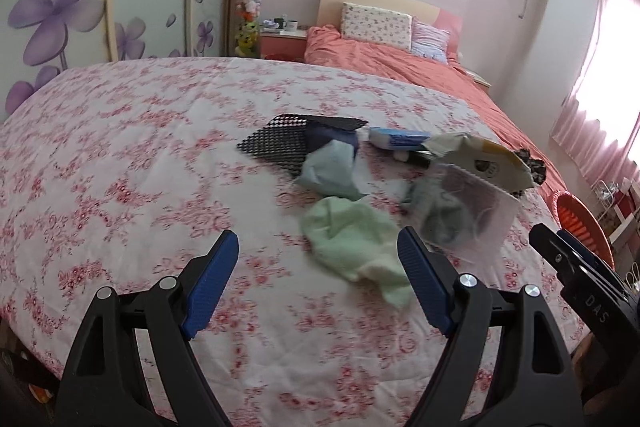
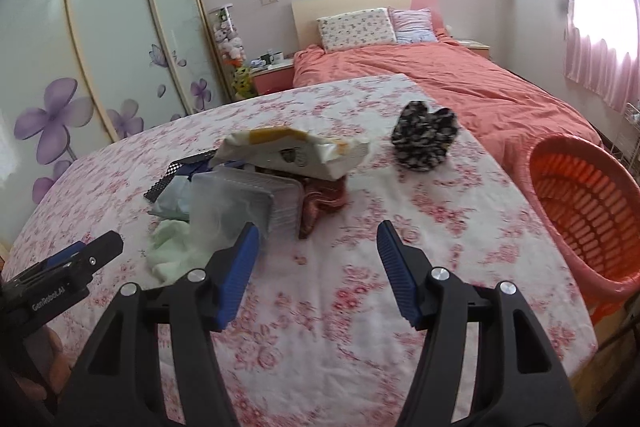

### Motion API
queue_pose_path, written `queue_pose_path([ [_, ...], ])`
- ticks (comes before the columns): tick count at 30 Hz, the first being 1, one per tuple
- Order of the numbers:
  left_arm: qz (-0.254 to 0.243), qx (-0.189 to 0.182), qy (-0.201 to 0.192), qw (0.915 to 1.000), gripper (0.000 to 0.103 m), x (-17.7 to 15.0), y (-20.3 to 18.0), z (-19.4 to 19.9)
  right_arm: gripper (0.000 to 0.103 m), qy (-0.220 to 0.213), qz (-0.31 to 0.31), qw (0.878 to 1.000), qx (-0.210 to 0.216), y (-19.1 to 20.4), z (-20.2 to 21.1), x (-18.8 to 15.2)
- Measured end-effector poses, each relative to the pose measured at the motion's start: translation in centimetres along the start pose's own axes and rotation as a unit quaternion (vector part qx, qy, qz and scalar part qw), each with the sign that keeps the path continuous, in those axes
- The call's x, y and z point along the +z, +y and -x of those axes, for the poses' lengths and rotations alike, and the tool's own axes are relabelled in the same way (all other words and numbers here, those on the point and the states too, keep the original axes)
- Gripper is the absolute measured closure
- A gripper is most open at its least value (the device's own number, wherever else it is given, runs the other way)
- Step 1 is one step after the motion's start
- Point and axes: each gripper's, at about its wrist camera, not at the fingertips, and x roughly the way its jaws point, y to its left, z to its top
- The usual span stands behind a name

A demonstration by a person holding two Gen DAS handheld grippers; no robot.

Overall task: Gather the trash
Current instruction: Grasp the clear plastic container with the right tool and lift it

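Both tools gape wide and hold nothing: the left tool (image 1: 318,281) and the right tool (image 2: 316,273), with ribbed blue pads. The trash sits mid-bed on a pink floral quilt (image 1: 120,167): crinkled white wrapper (image 2: 296,151), clear ridged plastic tray (image 2: 248,201), black mesh (image 1: 276,143), soft green cloth (image 1: 352,239). An orange slatted basket (image 2: 580,195) stands beside the bed

Daylight floods in through the pink curtains (image 1: 596,75) at the right of both frames, blowing out to white glare there. The room is bright and evenly lit, with soft, faint shadows. Fisheye distortion bends the wardrobe doors (image 2: 100,39) and darkens the corners. The floral quilt (image 1: 140,155) and its clutter look slightly motion-blurred.
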Motion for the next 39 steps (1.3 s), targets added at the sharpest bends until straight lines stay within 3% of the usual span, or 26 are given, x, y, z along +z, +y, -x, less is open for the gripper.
queue_pose_path([
  [5, 0.007, 0.0, 0.004, 1.0, 0.022, -0.3, 0.8, -0.2, 0.042, 0.014, -0.009, 1.0, 0.011, 0.7, -1.5, 0.1],
  [19, 0.023, 0.0, 0.01, 0.9997, 0.022, -0.3, 2.6, -0.3, 0.027, 0.022, -0.012, 1.0, 0.017, 2.4, -4.5, 1.0],
  [26, 0.027, -0.002, 0.013, 0.9995, 0.022, -0.3, 2.8, -0.4, 0.028, 0.028, -0.001, 0.997, 0.077, 2.9, -4.2, 0.8],
  [32, 0.028, -0.002, 0.014, 0.9995, 0.022, -0.4, 2.9, -0.4, 0.035, 0.039, 0.026, 0.992, 0.116, 4.2, -3.2, -0.2],
  [36, 0.029, -0.002, 0.014, 0.9995, 0.022, -0.4, 3.0, -0.3, 0.036, 0.027, 0.024, 0.995, 0.096, 4.0, -3.0, 0.1],
  [39, 0.028, -0.002, 0.012, 0.9995, 0.022, -0.4, 3.0, -0.2, 0.039, 0.037, 0.01, 0.993, 0.107, 3.5, -3.4, 0.4],
])
